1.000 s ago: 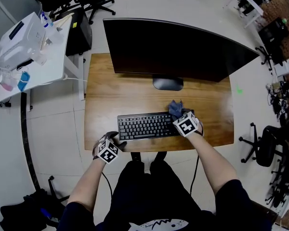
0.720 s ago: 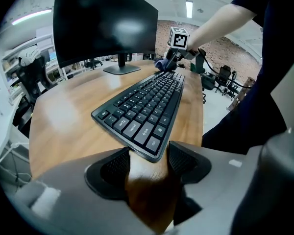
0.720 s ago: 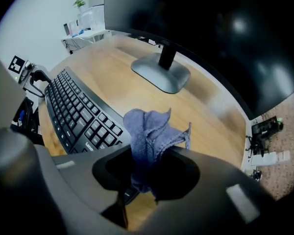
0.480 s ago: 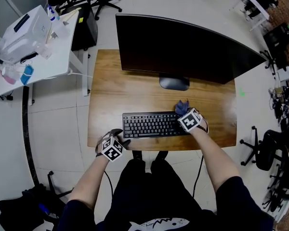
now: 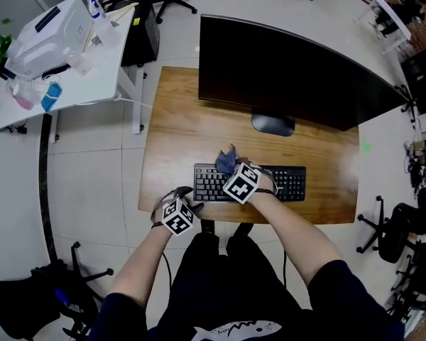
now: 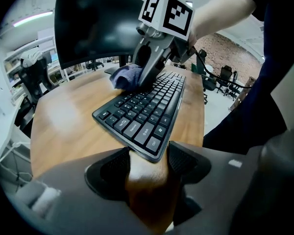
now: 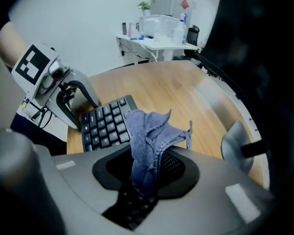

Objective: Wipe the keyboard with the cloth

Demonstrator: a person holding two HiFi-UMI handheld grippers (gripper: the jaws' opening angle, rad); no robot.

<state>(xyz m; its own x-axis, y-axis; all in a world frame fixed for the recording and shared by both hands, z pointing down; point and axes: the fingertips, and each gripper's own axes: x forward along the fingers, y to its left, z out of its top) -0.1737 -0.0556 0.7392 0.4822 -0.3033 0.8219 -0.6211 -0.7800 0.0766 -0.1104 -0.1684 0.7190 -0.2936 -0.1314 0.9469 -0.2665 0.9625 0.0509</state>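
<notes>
A black keyboard [image 5: 287,183] lies near the front edge of the wooden desk [image 5: 177,126]. My right gripper [image 5: 231,169] is shut on a bunched blue cloth [image 5: 226,160] and holds it down on the keys of the keyboard's left half. In the right gripper view the cloth [image 7: 149,131] sticks up from between the jaws over the keys [image 7: 105,124]. My left gripper [image 5: 187,206] sits at the keyboard's front-left corner. In the left gripper view that corner [image 6: 154,148] is wedged between the jaws, which close against it.
A wide curved monitor [image 5: 291,69] on an oval foot [image 5: 273,124] stands behind the keyboard. A white side table [image 5: 64,55] with a plastic box and bottles is to the left. Office chairs stand on the floor around the desk.
My right gripper has dragged the cloth leftward along the keyboard, from its right end to its left half. The left gripper has stayed at the front-left corner.
</notes>
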